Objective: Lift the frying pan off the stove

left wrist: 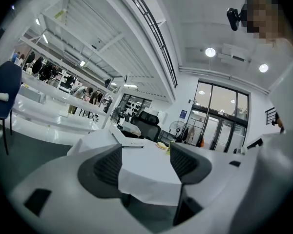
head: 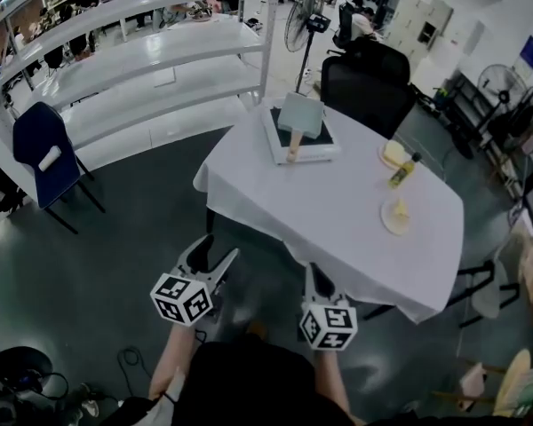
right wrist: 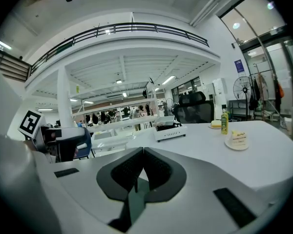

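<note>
A square grey-green frying pan (head: 300, 114) with a wooden handle sits on a white portable stove (head: 313, 152) at the far end of a white-clothed table (head: 338, 211). Both grippers hang low over the floor, short of the table's near edge and far from the pan. My left gripper (head: 218, 251) is open and holds nothing; through its jaws (left wrist: 145, 160) the stove (left wrist: 127, 140) shows small. My right gripper (head: 316, 272) is shut and empty. The right gripper view (right wrist: 142, 161) shows the pan (right wrist: 165, 120) on the stove (right wrist: 171, 132) across the table.
On the table's right side stand a yellow bottle (head: 404, 169), a plate (head: 393, 155) and a second plate with cake (head: 397, 216). A black office chair (head: 369, 78) is behind the table. A blue chair (head: 40, 153) and white shelving (head: 133, 69) are at left.
</note>
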`<state>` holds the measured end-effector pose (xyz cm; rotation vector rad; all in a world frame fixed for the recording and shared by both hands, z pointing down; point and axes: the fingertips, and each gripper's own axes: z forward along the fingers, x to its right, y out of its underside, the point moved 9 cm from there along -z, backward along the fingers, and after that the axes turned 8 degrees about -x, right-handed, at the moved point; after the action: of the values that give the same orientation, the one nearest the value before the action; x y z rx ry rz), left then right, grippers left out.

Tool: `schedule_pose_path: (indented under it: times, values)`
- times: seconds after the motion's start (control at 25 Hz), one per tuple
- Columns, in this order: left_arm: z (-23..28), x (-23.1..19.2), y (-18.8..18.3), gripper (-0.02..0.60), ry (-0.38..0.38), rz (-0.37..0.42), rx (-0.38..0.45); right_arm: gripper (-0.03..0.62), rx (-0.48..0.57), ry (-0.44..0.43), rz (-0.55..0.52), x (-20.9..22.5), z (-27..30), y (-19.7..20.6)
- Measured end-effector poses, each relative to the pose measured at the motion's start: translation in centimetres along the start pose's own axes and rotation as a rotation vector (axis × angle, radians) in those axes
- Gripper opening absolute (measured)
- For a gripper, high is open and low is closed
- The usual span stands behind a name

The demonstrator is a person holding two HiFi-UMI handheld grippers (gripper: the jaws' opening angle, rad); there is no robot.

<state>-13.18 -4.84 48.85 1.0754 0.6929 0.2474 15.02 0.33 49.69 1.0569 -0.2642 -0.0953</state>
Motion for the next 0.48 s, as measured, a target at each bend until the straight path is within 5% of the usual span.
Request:
schedule_pose_path:
  times: [0.48]
  values:
    - [5.1, -0.9, -1.3, 0.29, -0.014, -0.009, 0.019, 0.006, -0.006, -0.021, -0.038, 3.1, 4.0, -2.4]
